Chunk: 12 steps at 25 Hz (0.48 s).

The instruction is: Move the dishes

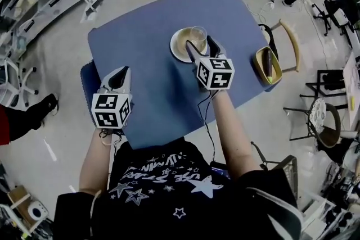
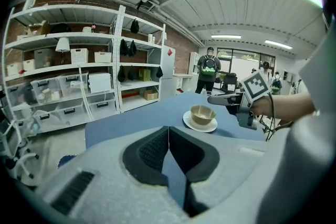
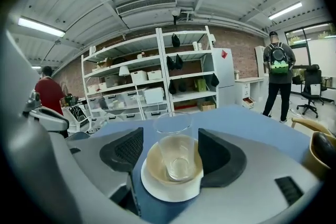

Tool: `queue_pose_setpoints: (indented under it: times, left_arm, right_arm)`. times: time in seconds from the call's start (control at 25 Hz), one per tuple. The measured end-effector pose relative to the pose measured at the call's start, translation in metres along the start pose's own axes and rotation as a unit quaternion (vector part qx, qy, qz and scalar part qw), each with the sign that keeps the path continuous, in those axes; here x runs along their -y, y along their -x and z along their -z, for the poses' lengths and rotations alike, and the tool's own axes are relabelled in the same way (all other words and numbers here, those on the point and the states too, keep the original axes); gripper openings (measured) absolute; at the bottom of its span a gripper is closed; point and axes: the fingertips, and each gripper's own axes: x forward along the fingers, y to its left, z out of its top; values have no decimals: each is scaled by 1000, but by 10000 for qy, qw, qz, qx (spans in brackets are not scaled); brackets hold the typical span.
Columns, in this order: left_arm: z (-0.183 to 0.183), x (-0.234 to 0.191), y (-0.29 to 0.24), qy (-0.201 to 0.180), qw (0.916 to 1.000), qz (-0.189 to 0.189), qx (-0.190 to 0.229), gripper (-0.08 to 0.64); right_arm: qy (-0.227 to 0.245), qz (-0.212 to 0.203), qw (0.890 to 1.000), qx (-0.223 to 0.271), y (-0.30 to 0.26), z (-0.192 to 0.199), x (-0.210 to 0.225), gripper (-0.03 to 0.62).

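A clear glass (image 1: pixel 198 36) stands inside a beige bowl (image 1: pixel 183 41) on a white plate (image 1: pixel 175 52), at the far middle of the blue table (image 1: pixel 152 64). My right gripper (image 1: pixel 199 43) is open, its two jaws reaching either side of the bowl and glass without touching them. In the right gripper view the glass (image 3: pixel 176 152) stands upright in the bowl (image 3: pixel 155 168) between the dark pads (image 3: pixel 126 152). My left gripper (image 1: pixel 119 73) hovers over the table's near left edge, shut and holding nothing. The left gripper view shows the bowl (image 2: pixel 202 114), its plate (image 2: pixel 198 125) and the right gripper (image 2: pixel 218 99) beside them.
An olive bowl (image 1: pixel 267 63) with a dark object in it sits at the table's right edge, also seen in the right gripper view as the olive bowl (image 3: pixel 321 152). A wooden-backed chair (image 1: pixel 289 36) stands beyond it. Shelving (image 2: pixel 79 81) lines the far wall. People stand around the room.
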Motion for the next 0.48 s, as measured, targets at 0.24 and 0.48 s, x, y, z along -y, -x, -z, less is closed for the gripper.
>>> queue_pose_setpoints:
  times: [0.24, 0.48]
  left_arm:
    - [-3, -2, -11, 103, 9998, -159, -68, 21]
    - [-9, 0, -22, 151, 9997, -198, -47, 21]
  right_arm:
    - [381, -42, 9991, -179, -27, 4, 3, 324]
    - [736, -218, 9969, -171, -36, 5, 1, 281]
